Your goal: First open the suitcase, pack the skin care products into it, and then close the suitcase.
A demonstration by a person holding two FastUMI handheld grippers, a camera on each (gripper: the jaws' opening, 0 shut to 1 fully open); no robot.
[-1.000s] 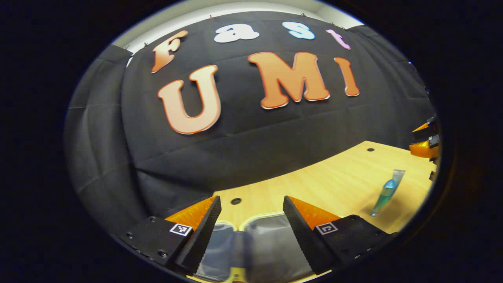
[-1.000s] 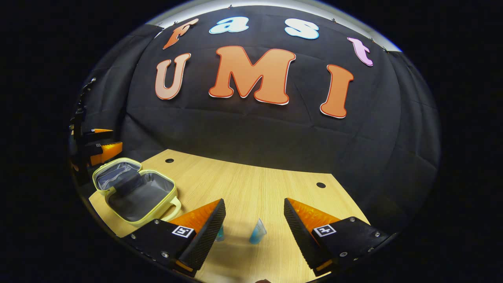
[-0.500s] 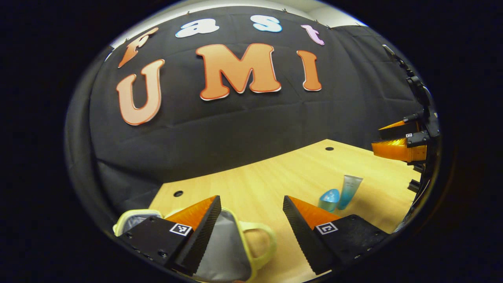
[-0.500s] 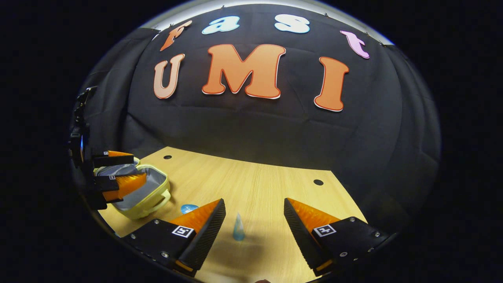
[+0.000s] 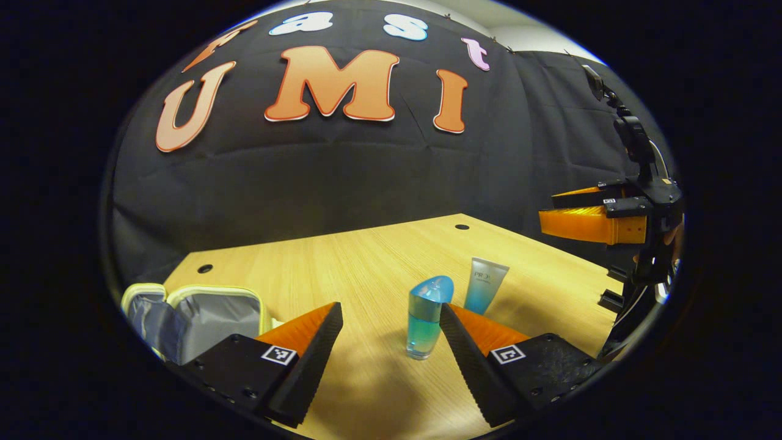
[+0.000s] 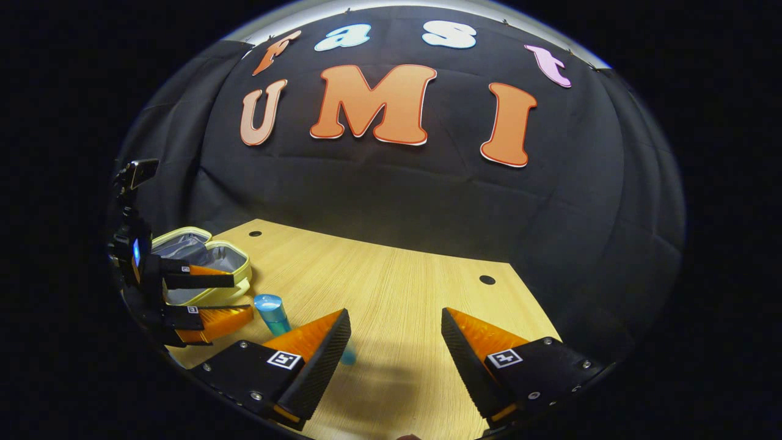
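Left claw [image 5: 391, 318] open, blue bottle [image 5: 426, 318] between fingers; tube [image 5: 485, 293] behind; right claw [image 6: 396, 324] open.

Even overhead light, strong fisheye bend

We see the counter [image 5: 366, 263] brightly lit and sharp, soft shadows beneath the bottle [image 5: 426, 318], and straight edges curving toward both views' rims.

From the right gripper view, the tube [image 6: 348, 356] is mostly tucked behind that gripper's own near finger, just a blurry blue bit showing. The suitcase [image 5: 201, 311] gets cut off by the left gripper's finger in the left gripper view. The tube's label print there is too small to tell.
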